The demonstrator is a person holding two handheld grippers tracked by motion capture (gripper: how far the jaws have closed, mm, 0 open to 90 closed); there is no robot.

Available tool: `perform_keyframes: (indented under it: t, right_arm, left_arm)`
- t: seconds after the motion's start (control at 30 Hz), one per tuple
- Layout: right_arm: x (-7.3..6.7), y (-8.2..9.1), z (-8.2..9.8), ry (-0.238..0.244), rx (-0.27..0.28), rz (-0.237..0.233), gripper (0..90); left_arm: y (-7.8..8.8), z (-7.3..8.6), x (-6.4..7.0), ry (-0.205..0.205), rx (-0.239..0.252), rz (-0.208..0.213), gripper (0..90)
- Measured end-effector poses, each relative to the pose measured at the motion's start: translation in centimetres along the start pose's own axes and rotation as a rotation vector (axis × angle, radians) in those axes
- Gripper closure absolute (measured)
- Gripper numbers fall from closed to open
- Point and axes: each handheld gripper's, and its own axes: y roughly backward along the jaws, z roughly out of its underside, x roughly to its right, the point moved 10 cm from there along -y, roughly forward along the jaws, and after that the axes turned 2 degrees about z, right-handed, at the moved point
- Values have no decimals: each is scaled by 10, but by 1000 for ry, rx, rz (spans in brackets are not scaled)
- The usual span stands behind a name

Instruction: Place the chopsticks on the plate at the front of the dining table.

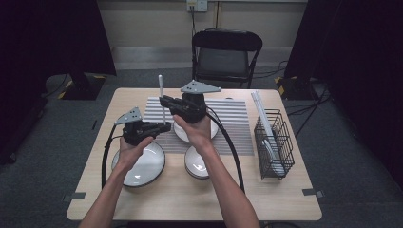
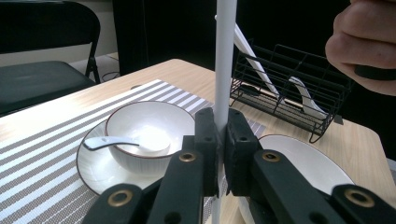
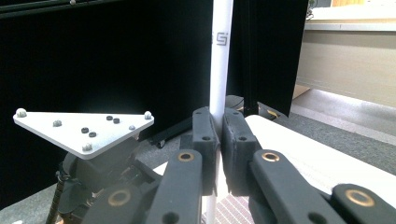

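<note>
White, thin rod (image 1: 161,92) looks light, stiff and slippery; both grippers, left (image 1: 164,127) and right (image 1: 165,101), clamp its lower stretch upright.

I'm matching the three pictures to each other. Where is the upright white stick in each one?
High view: white stick stands upright left of centre, above the striped mat.
Left gripper view: stick rises centre, clamped in the tongs.
Right gripper view: stick rises centre, clamped likewise.
Shared landmark: the stick itself.

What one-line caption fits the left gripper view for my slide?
Left gripper shut on an upright white stick, above a bowl with spoon.
</note>
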Motion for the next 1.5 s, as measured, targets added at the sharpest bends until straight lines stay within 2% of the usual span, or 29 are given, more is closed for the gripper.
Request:
perform_keyframes:
  t: [0.13, 0.27, 0.4, 0.43, 0.47, 0.5, 0.53, 0.67, 0.73, 0.8, 1.2, 1.27, 1.37, 1.5]
  right_arm:
    - [-2, -2, 1, 17, 1, -12, 842]
    - [-4, -4, 2, 36, -1, -19, 782]
    - [-4, -8, 7, 54, -17, -18, 747]
    - [-5, -8, 8, 58, -20, -18, 750]
    - [-6, -9, 9, 58, -23, -28, 750]
    - [-7, -10, 10, 59, -23, -35, 740]
    - [-7, -10, 11, 62, -26, -34, 737]
    - [-6, -12, 15, 69, -34, -30, 726]
    - [-5, -12, 17, 71, -47, -33, 722]
    - [-4, -12, 20, 70, -57, -34, 732]
    - [4, -8, 26, 59, -54, -11, 742]
    - [6, -7, 26, 57, -49, -10, 746]
    - [8, -7, 28, 52, -47, -5, 742]
    - [11, -6, 32, 53, -62, 7, 727]
  left_arm:
    - [2, 1, 0, -7, -7, -6, 859]
    - [4, 2, -2, -9, -10, -7, 860]
    - [8, 2, -2, 12, -3, 2, 860]
    - [8, 3, -3, 10, -14, -7, 860]
    - [8, 4, -2, 17, -24, 4, 861]
    - [9, 4, -2, 8, -28, 5, 861]
    - [10, 4, -3, 0, -36, -11, 861]
    - [14, 4, -4, 12, -28, 1, 861]
    - [17, 3, -1, 8, -28, 5, 862]
    - [20, 5, 0, -13, -41, -8, 862]
    - [19, 7, 1, 7, -28, 0, 863]
    - [20, 6, 1, -6, -23, -2, 863]
    - [20, 5, 1, -4, -12, -4, 863]
    - [21, 8, 0, -2, -23, -1, 863]
